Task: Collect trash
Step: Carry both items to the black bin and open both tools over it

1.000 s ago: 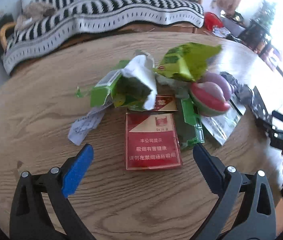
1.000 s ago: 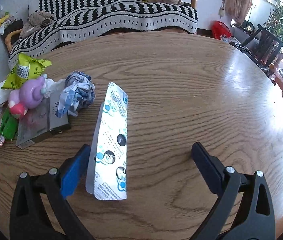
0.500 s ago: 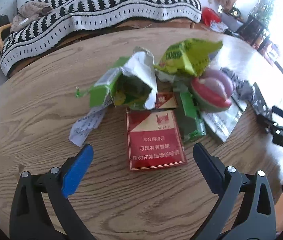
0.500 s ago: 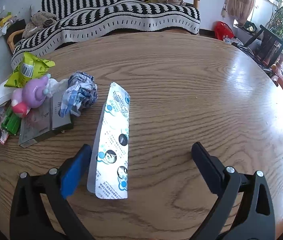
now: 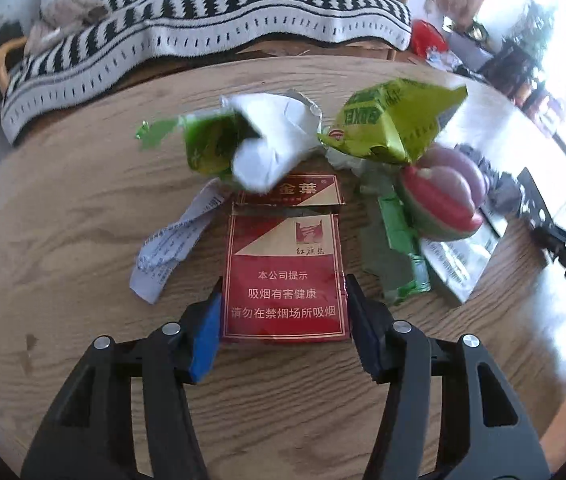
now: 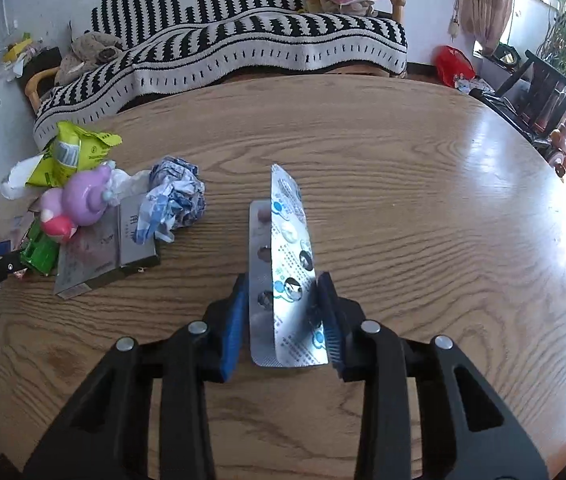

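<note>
My left gripper [image 5: 283, 316] is shut on a flattened red cigarette pack [image 5: 283, 280] lying on the round wooden table [image 5: 63, 220]; both pads press its side edges. My right gripper [image 6: 283, 312] is shut on a silver pill blister strip [image 6: 287, 272], which has folded upward between the pads. Behind the pack lie a torn green-and-white carton [image 5: 243, 148], a yellow-green snack bag [image 5: 395, 124], a paper receipt [image 5: 175, 244], a green wrapper [image 5: 399, 252] and a pink-purple toy [image 5: 443, 196].
In the right wrist view the trash pile sits at the left with a crumpled blue-white paper [image 6: 175, 200] and a flat grey box [image 6: 123, 248]. A striped-blanket sofa [image 6: 243, 40] stands beyond the table. Chairs [image 6: 543, 92] stand at the right.
Both grippers have moved forward and closed: the left on the red cigarette pack, the right on the blister strip, which has buckled upward.
</note>
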A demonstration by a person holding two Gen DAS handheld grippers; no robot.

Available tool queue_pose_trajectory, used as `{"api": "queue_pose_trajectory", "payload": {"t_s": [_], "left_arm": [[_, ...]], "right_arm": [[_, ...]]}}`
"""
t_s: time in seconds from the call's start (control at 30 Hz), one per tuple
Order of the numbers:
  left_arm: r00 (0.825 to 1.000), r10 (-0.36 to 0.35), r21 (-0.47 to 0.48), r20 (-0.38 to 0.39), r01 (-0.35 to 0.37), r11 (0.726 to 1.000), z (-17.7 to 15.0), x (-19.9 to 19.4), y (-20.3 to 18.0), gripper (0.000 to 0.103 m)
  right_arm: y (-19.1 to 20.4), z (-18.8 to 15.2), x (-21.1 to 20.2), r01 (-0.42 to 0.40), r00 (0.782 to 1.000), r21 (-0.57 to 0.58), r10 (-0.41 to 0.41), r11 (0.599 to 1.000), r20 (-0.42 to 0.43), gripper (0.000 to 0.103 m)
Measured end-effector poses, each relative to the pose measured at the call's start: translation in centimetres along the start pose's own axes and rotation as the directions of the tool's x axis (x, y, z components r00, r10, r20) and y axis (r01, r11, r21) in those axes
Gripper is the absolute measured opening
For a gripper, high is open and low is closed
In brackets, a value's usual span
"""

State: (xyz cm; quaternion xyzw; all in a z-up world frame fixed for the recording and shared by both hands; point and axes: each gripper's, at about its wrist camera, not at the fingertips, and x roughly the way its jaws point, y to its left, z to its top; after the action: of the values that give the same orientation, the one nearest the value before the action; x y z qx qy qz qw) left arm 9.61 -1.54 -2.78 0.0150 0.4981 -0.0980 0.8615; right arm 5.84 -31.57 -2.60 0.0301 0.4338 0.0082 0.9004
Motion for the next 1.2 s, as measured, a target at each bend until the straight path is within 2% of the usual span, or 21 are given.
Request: {"api": "queue_pose_trajectory", "payload": {"t_s": [0.2,0.67,0.87,0.97,1.07,1.2], "left_arm": [[1.0,0.003,-0.031,0.028,-0.003,1.0,-0.1,-2.4,-0.2,0.055],[0.989,0.038,-0.004,0.143,-0.038,0.999,-2.6,-12.7,-3.3,0.055],[0.987,-0.032,0.034,0.159,0.027,0.999,-4.5,-16.6,-7.1,0.055],[0.982,-0.101,0.087,0.159,0.088,0.992,-6.2,-18.2,-10.7,0.055],[0.975,-0.169,0.152,0.147,0.147,0.977,-8.0,-18.9,-15.0,0.055],[0.96,-0.267,0.219,0.083,0.244,0.945,-11.0,-18.4,-21.4,0.055]], "right_arm": [[-1.0,0.0,-2.6,0.001,0.999,0.023,-0.002,1.0,0.042,0.034],[-1.1,-1.5,-10.2,-0.047,0.99,0.04,0.041,0.998,0.132,0.035],[-2.3,-2.7,-14.6,-0.056,0.983,0.051,0.046,0.997,0.179,0.035],[-3.8,-4.0,-17.6,-0.063,0.978,0.067,0.048,0.996,0.203,0.035],[-5.8,-5.7,-20.4,-0.066,0.975,0.094,0.044,0.993,0.218,0.035],[-9.4,-8.9,-23.7,-0.076,0.974,0.14,0.044,0.987,0.221,0.035]]}}
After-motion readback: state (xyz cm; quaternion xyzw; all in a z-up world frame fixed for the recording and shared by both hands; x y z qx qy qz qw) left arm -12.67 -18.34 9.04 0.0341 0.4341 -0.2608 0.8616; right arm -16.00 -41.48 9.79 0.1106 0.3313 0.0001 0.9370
